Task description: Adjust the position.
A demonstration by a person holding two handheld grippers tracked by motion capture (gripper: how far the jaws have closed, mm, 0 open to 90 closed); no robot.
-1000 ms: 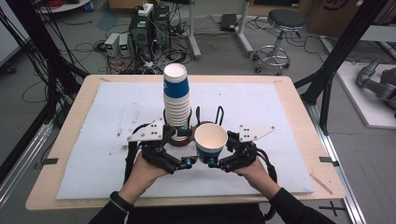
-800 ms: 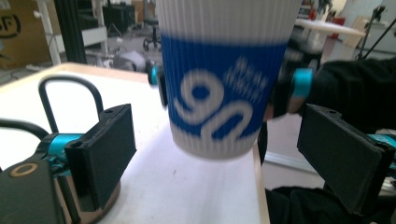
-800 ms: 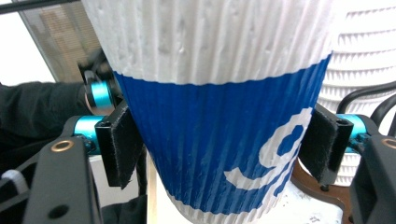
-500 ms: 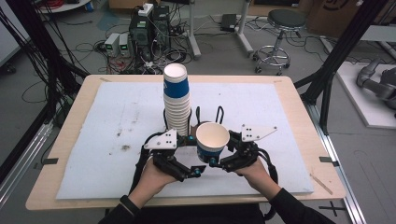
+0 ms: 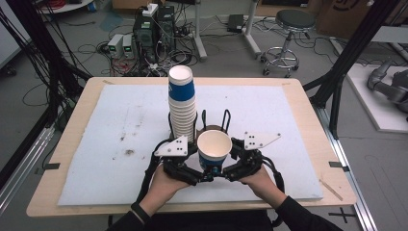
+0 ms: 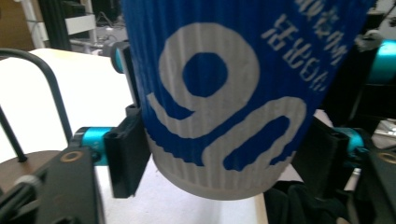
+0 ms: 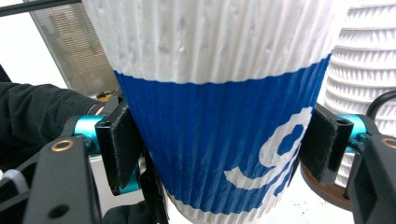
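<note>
- While both hands meet at the near edge of the table (image 5: pixel 308 115), a single blue-and-white paper cup (image 5: pixel 214 150) stands upright between them, raised off the white mat (image 5: pixel 96 144), its open mouth facing up.
- On the near left of the cup, the left gripper (image 5: pixel 206 175) has just been closing its jaws, and they now press on the cup's lower blue part; in the left gripper view the cup (image 6: pixel 233 93) sits between the two black pads, its ribbed wall with white print right before the camera (the base rim shows just above the mat).
- On the near right of the cup, the right gripper (image 5: pixel 226 174) also clamps the cup low down; in the right gripper view the cup (image 7: pixel 215 116) is squeezed between both pads, white band above, blue below.
- Each gripper bears a grey three-cornered plate, one on either side of the cup's mouth.
- Just behind the cup, on its left, stands a tall stack of cups (image 5: pixel 182 108) of the same kind, upright in a black wire holder (image 5: pixel 214 120) on a round brown base.
- In the right gripper view the stack's white ribbed rims (image 7: pixel 362 70) rise just beyond the cup.
- Farther behind the cup, past the table's far edge, lie cables, boxes of electronics and a stool (image 5: pixel 288 29) on the floor.
</note>
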